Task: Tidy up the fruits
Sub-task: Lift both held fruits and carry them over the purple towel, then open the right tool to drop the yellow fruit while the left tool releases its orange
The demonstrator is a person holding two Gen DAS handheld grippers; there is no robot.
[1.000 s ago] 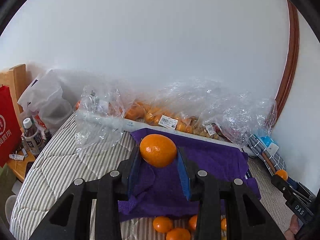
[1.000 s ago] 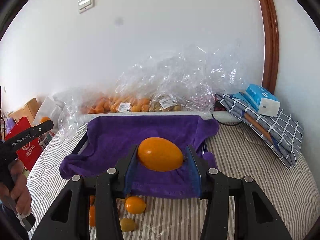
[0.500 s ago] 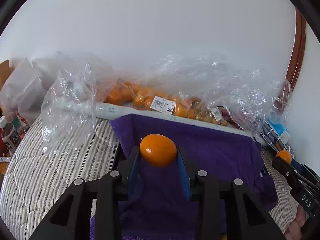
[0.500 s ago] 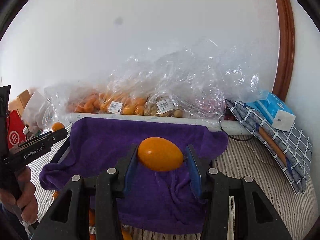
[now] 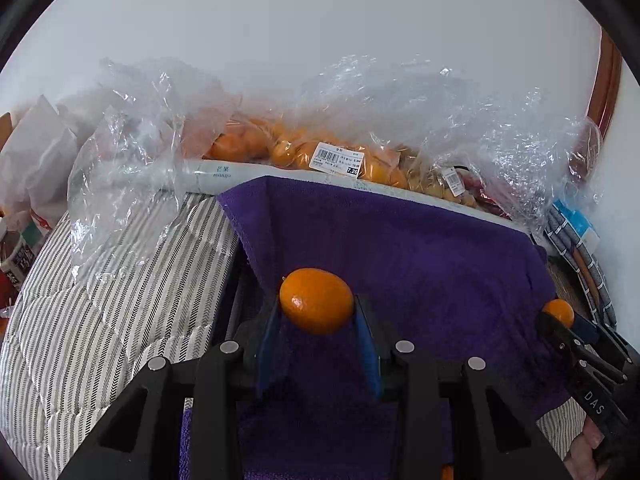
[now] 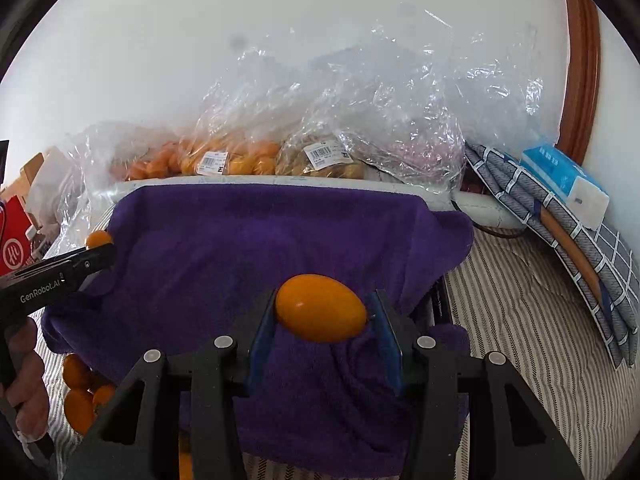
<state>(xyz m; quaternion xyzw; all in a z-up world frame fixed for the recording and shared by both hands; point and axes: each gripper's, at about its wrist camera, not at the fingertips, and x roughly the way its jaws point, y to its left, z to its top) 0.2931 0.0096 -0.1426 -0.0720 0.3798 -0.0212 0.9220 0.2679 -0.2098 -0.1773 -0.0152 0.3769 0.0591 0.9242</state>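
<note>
My left gripper (image 5: 317,312) is shut on a small round orange (image 5: 316,300), held just above the left part of a purple towel (image 5: 400,248). The same gripper shows at the left edge of the right wrist view with its orange (image 6: 98,239). My right gripper (image 6: 321,318) is shut on a smooth egg-shaped yellow-orange fruit (image 6: 321,307) over the right part of the purple towel (image 6: 240,248). In the left wrist view the right gripper's tip carries its fruit (image 5: 559,312) at the far right. Several loose oranges (image 6: 80,392) lie on the striped bedding by the towel's near left corner.
Clear plastic bags of oranges (image 5: 296,148) and other fruit (image 6: 332,164) with price labels line the wall behind a white box edge (image 5: 216,172). A folded checked cloth (image 6: 568,248) with a blue tissue pack (image 6: 564,176) lies right. Striped bedding (image 5: 100,300) surrounds the towel. A red bag (image 6: 14,240) stands left.
Both grippers have sunk and moved forward over the purple towel, each keeping its fruit. The bags at the wall look nearer, and the loose oranges have slipped out of the left wrist view.
</note>
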